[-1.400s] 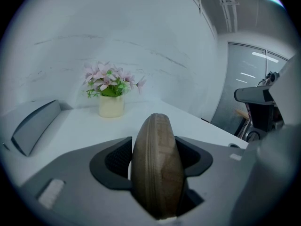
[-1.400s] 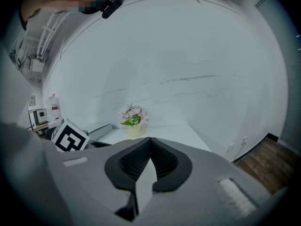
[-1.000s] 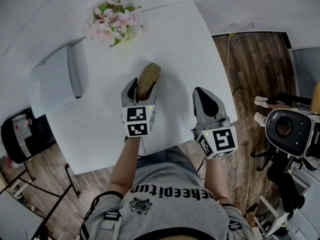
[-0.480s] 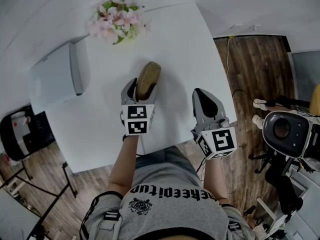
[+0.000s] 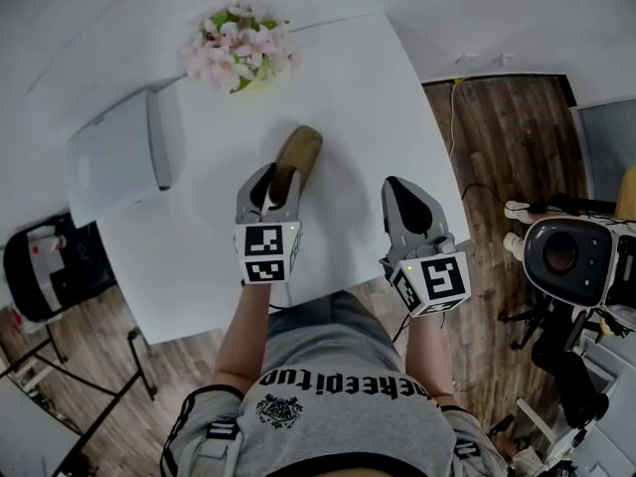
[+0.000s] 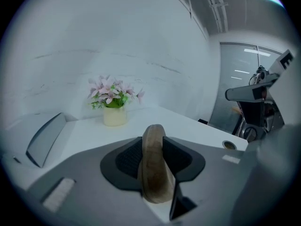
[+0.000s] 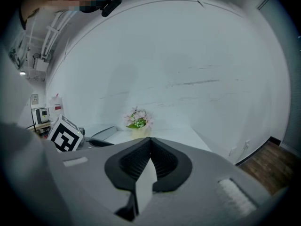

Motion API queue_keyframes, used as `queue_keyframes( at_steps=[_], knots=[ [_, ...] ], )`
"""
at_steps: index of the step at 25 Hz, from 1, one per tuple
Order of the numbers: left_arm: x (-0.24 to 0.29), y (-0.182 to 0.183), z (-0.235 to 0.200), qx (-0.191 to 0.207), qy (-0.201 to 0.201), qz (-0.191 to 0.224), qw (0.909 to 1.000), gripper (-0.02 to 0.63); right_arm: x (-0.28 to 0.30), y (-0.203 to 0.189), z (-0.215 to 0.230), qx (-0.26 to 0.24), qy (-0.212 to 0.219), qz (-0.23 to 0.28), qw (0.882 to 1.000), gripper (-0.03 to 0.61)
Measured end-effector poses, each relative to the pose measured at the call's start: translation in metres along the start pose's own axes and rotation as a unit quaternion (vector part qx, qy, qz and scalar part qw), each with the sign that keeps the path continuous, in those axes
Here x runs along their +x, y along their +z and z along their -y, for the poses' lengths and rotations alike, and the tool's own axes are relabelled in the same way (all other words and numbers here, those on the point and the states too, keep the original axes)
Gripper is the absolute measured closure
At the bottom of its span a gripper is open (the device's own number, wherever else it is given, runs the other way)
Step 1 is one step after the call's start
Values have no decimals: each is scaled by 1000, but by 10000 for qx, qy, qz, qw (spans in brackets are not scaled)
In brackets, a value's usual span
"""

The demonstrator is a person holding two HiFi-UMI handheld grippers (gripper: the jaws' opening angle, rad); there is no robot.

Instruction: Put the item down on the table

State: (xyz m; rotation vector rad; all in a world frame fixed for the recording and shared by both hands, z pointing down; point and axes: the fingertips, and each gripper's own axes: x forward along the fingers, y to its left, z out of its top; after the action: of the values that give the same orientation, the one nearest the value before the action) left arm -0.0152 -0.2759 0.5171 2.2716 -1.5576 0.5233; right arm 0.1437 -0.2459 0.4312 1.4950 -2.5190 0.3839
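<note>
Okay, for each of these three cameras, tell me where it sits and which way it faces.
Head view: on the person's head, facing steeply down at the white table; shows forearms, shirt, left tool and right tool.
Left gripper view: on the left tool, facing along its jaws, closing on the wooden item, toward the flowerpot.
Right gripper view: on the right tool, facing along its shut, empty jaws; the left tool's marker cube shows at left.
Shared: all three show the flowerpot.

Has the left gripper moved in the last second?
Yes: the left gripper drew back slightly, away from the flowers; its jaws are closing with the wooden piece between them.
</note>
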Motion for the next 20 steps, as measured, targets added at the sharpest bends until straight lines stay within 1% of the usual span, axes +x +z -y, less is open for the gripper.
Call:
queue_keyframes(
  at_steps=[3,8,13,20],
  knots=[
    [-10,7,-1,27,94,160,9998,531,-3,3,-4,-19,4,44,10000,578],
    [-28,18,-7,-43,166,378,9991,597,-8,6,-13,-58,22,89,9999,578],
    [-51,29,-11,-138,177,645,9977,597,-13,8,-24,-133,64,142,9998,578],
    [-81,45,-14,-140,152,988,9949,597,-20,15,-37,-222,64,283,9993,578]
  ],
)
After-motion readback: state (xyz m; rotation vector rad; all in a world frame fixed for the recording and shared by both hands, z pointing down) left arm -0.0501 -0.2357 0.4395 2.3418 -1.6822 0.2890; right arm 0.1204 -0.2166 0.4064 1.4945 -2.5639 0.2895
